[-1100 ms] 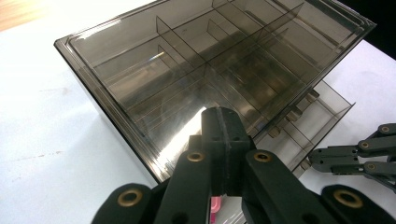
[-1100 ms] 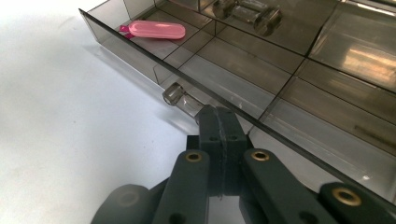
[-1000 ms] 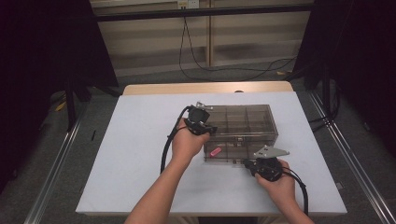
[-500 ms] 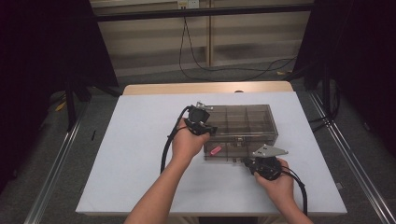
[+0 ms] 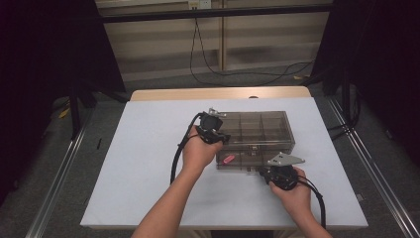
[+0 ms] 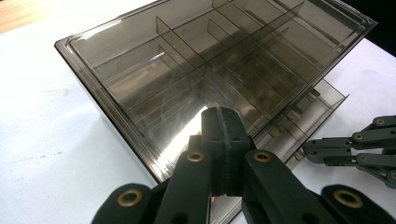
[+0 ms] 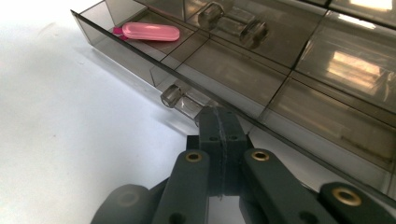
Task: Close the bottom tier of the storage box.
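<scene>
White worktop in a dim room, smoky clear plastic compartment box long axis nine-to-three, left gripper at its nine o'clock end, right gripper at six, both fingers pressed together, empty.

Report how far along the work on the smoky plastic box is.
Done: a pink piece lies in the pulled-out drawer. In hand: the left tool, shut, sits over the box lid; the right tool, shut, is at the drawer's knob. Left: probably pushing the drawer shut.
</scene>
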`<move>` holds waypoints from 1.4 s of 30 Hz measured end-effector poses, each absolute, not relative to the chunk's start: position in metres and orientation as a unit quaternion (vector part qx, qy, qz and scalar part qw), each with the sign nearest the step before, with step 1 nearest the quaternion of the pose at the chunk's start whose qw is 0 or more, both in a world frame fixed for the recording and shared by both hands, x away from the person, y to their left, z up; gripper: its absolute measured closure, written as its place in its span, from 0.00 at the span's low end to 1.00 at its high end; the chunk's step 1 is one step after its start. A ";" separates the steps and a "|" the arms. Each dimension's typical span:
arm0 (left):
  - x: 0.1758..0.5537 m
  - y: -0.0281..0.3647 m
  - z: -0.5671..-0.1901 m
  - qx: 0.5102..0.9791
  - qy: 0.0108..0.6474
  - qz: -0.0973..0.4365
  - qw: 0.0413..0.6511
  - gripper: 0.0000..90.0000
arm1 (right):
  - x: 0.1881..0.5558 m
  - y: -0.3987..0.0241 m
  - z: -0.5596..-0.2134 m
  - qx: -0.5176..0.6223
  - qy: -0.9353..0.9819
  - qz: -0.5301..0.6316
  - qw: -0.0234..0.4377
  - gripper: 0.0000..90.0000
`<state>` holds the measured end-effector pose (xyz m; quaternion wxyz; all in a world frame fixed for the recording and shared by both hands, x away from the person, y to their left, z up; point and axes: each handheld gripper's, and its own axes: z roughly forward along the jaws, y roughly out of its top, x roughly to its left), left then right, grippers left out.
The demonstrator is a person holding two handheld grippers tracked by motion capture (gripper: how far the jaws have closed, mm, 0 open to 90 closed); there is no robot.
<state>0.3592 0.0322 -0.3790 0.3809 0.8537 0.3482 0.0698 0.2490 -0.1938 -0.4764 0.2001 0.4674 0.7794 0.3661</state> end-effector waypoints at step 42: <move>0.358 0.031 -0.379 0.857 0.344 0.075 0.376 1.00 | 0.258 -0.194 -0.477 0.474 0.777 0.358 0.209 1.00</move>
